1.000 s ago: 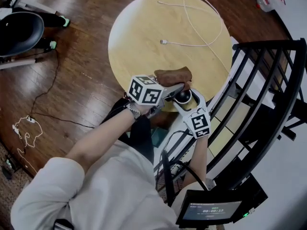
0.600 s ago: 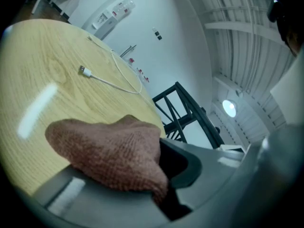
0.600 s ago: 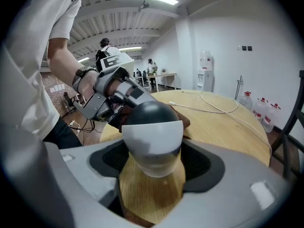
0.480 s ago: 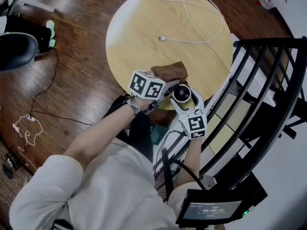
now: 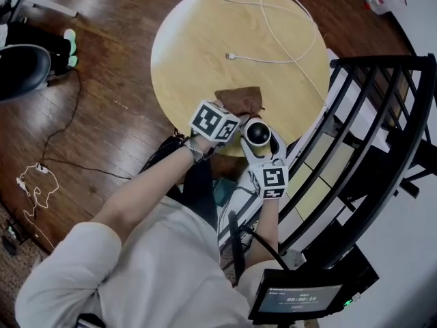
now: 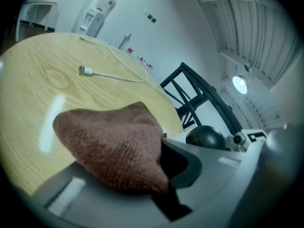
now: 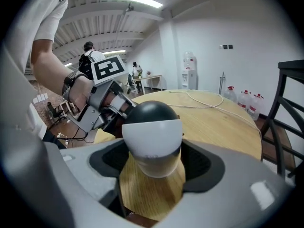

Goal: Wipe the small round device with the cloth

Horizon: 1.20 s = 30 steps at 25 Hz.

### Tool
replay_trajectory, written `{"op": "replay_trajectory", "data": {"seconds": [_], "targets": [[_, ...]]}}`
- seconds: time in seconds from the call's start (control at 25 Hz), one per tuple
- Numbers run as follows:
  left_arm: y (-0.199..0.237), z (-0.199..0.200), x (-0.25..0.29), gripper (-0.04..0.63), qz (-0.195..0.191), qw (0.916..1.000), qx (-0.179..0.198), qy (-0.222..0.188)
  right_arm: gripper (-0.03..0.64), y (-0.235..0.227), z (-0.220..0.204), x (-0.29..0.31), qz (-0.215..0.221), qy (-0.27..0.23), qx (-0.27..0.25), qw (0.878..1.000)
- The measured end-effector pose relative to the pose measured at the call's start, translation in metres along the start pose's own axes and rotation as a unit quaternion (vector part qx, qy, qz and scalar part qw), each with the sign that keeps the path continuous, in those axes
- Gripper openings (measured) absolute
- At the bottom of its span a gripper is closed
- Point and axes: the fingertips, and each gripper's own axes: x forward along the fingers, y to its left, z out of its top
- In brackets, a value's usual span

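The small round device (image 7: 152, 129), black dome on top and white below, sits clamped between the jaws of my right gripper (image 7: 153, 164), held over the near edge of the round wooden table (image 5: 198, 39). In the head view the device (image 5: 259, 133) shows just right of my left gripper (image 5: 240, 123). My left gripper (image 6: 159, 167) is shut on a brown cloth (image 6: 114, 144), which bunches out over the tabletop. The cloth (image 5: 240, 100) lies just beyond the device (image 6: 205, 137), close beside it; contact between them cannot be seen.
A white USB cable (image 5: 287, 26) loops across the far half of the table. A black metal chair frame (image 5: 382, 135) stands close on the right. Dark wood floor with cords (image 5: 41, 183) lies to the left. Water bottles (image 7: 244, 101) stand by the far wall.
Both grippers have drawn closer together near the table's edge. The left gripper with the cloth shifted right toward the device; the right gripper pulled slightly nearer to me.
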Motion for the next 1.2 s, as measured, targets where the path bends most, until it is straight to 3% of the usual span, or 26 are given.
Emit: {"op": "replay_trajectory", "data": {"seconds": [0.24,0.48,0.64,0.84,1.0,1.2], "targets": [[-0.012,0.017,-0.013,0.04,-0.061,0.9955,-0.047,-0.056,0.347,-0.001,-0.002,-0.007,0.024,-0.012,-0.008,1.0],[-0.029,0.042,-0.037,0.04,-0.127,0.9821,-0.077,-0.116,0.36,-0.005,-0.013,-0.005,0.083,0.027,-0.086,0.992],[-0.042,0.044,-0.037,0.04,-0.16,0.9742,-0.094,-0.129,0.36,-0.001,-0.013,0.005,0.121,0.047,-0.119,0.984],[-0.051,0.032,-0.028,0.04,-0.162,0.9748,-0.099,-0.118,0.339,0.001,-0.013,0.007,0.12,0.046,-0.122,0.984],[-0.043,0.026,-0.02,0.038,-0.136,0.9812,-0.096,-0.098,0.336,0.002,-0.013,0.007,0.115,0.039,-0.112,0.986],[-0.032,0.025,-0.013,0.038,-0.126,0.983,-0.107,-0.08,0.336,0.002,-0.01,0.007,0.116,0.034,-0.109,0.987]]}}
